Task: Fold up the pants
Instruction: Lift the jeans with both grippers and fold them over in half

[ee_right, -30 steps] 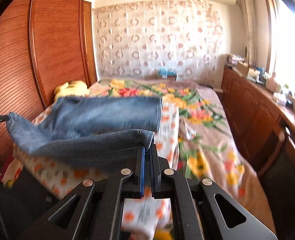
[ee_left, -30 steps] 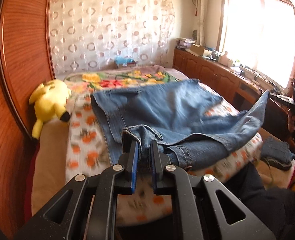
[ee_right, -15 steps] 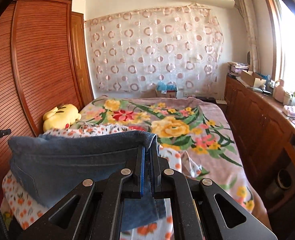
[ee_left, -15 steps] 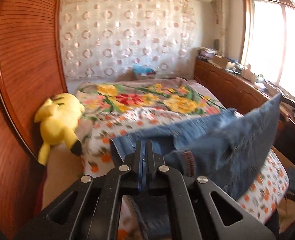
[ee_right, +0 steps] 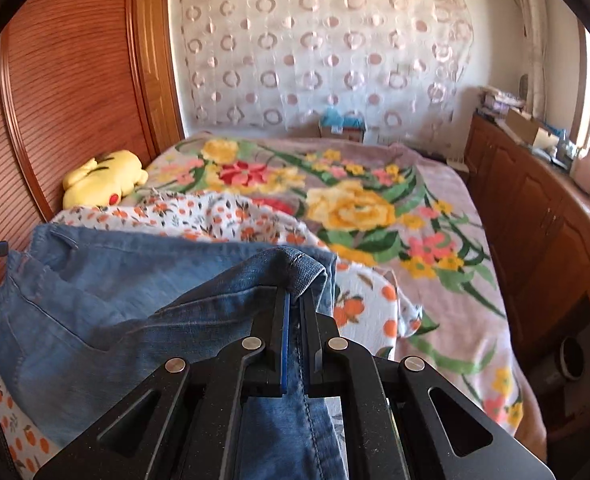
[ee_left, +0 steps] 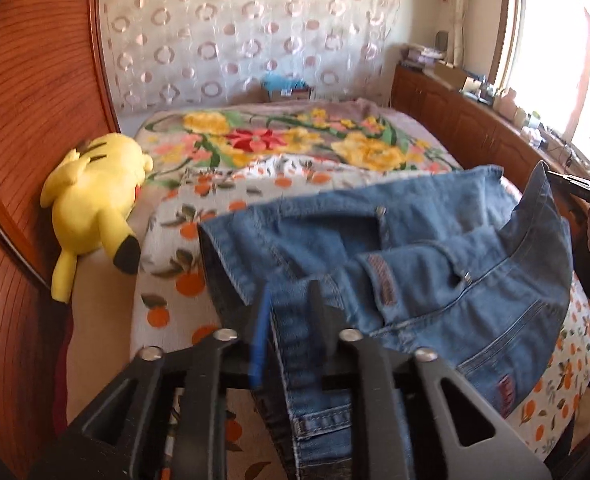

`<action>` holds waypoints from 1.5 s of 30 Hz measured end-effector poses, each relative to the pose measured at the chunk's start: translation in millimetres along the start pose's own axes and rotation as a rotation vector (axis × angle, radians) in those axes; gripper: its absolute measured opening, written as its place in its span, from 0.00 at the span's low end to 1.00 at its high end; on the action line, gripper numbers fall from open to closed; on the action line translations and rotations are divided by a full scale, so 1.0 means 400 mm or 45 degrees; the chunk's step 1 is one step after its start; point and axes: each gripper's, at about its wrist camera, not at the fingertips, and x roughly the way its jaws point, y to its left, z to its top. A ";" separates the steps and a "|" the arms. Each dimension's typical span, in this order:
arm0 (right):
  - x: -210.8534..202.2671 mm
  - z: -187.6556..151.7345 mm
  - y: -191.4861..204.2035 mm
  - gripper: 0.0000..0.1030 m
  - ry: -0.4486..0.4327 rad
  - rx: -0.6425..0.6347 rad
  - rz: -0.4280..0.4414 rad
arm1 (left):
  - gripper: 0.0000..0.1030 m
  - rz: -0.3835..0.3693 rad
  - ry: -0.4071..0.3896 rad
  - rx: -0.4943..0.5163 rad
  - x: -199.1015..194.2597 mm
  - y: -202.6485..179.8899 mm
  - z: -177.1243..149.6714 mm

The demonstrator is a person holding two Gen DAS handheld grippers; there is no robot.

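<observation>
plush toy (ee_left: 95,216) lies at the bed's left edge | left gripper (ee_left: 291,320): jaws have just been opening, denim waistband between them, pads off it | pants (ee_left: 435,264) folded on the orange-print sheet (ee_left: 183,240) (blurry) | right gripper (ee_right: 294,312): pinched tight on the jeans' hem

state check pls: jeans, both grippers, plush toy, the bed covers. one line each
jeans: folded over on the bed, bunched, not yet flat
left gripper: fingers have just been opening, denim lies loose between them
right gripper: shut on jeans edge
yellow plush toy: lying on its side by the headboard
orange-print sheet: spread under jeans, wrinkled
</observation>
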 end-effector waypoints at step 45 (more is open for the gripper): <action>0.150 0.182 -0.055 0.04 0.023 0.112 -0.161 | 0.03 0.075 -0.271 -0.078 0.002 0.077 0.199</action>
